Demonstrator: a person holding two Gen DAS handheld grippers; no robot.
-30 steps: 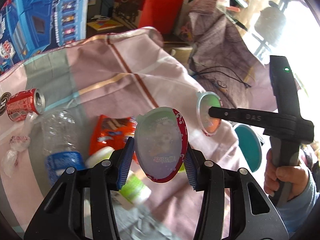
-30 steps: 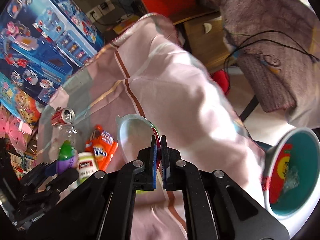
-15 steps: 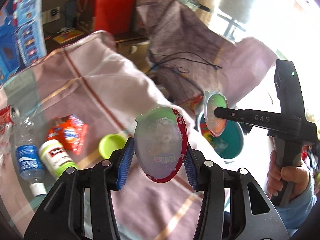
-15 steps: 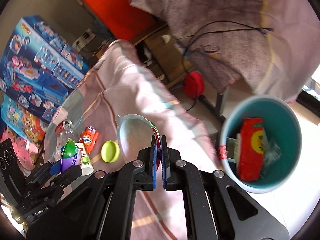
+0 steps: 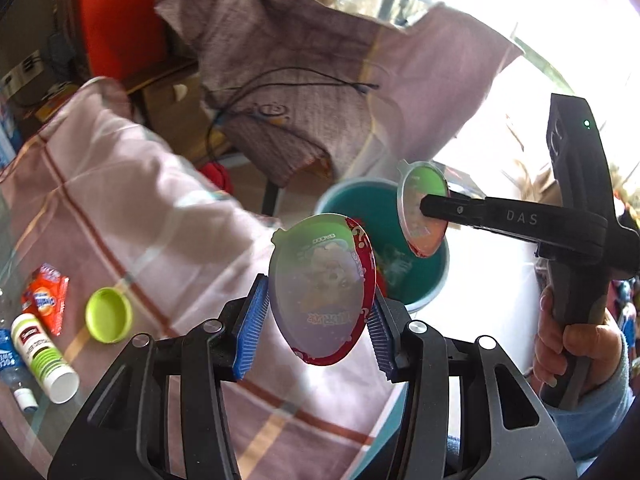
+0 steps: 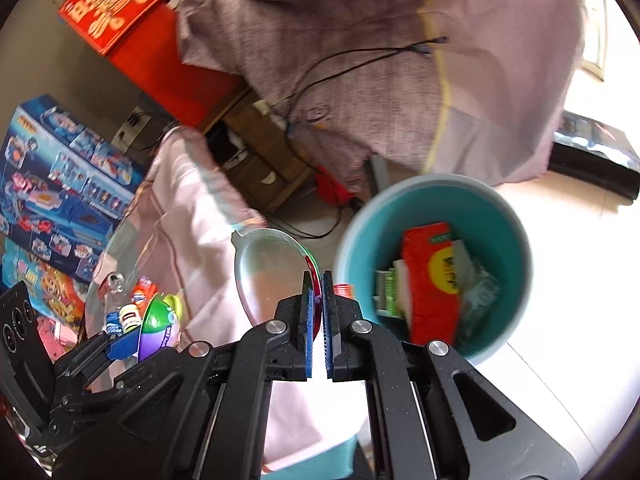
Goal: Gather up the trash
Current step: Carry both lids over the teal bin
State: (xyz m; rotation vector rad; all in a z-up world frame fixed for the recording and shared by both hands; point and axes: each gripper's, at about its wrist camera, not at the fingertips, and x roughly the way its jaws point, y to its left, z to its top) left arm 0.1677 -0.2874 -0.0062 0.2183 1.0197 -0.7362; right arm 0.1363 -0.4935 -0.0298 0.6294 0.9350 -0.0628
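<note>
Two round foil lids are held, one in each gripper. The left gripper [image 5: 316, 316] is closed across the flat of a red-rimmed lid [image 5: 322, 288], edges pinched. The right gripper [image 6: 317, 304] is nearly shut on the rim of a second lid [image 6: 272, 276], held edge-on. The teal bin [image 6: 516, 216] sits on the floor off the bench corner, just ahead and right of the right gripper; that one is judged nearer. From the left gripper the bin [image 5: 434, 280] lies further ahead-right, beyond the bench edge.
</note>
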